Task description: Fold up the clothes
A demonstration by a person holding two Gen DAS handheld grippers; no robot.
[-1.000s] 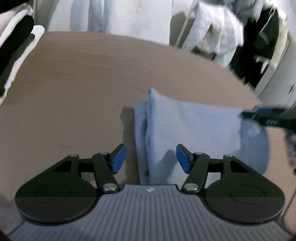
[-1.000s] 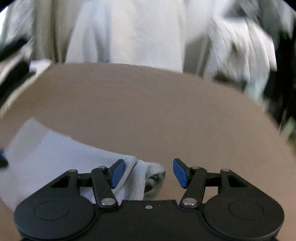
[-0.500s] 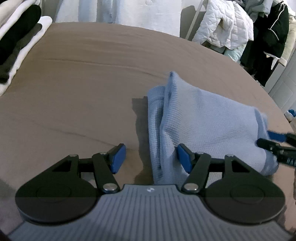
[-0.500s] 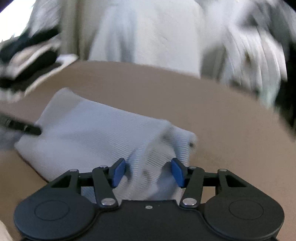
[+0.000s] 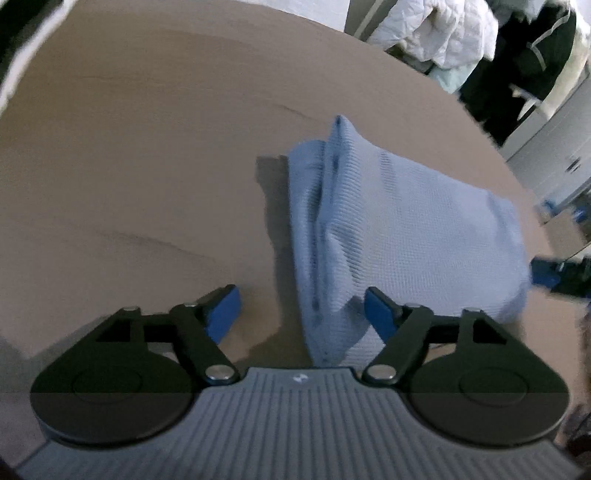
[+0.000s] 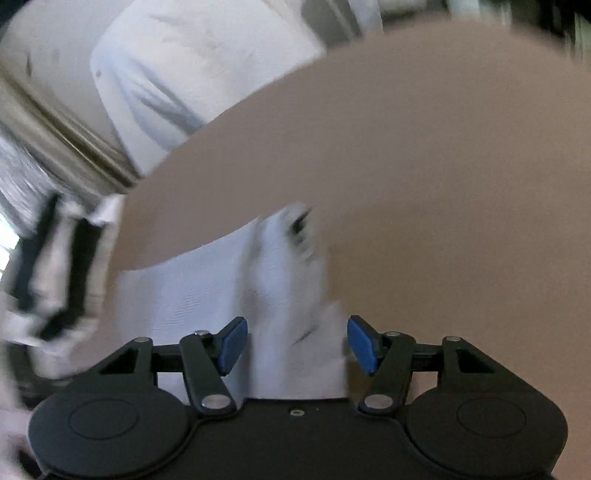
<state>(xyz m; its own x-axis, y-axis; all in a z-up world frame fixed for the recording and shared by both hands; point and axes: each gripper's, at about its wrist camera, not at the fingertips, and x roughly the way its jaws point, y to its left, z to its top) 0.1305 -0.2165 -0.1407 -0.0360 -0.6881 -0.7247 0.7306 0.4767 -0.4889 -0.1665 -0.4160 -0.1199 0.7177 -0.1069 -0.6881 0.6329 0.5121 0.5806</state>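
Note:
A folded light-blue knit garment lies on the brown surface. My left gripper hovers at the garment's near left end. Its jaws are opening, and the fold's edge lies between them without either pad pressing on it. At the garment's right end the tips of the right gripper show. In the blurred right wrist view the same garment looks pale. My right gripper straddles its bunched end. These jaws are opening too, with cloth between them and the pads not pressing on it.
Jackets and other clothes hang past the far right edge of the surface. Stacked black and white folded clothes lie at the left. A white hanging garment is behind the surface.
Both grippers' jaws have spread wider. The right wrist view has rolled and swung over the garment's end, from beside it to astride it. The left gripper has shifted slightly along the garment's left fold.

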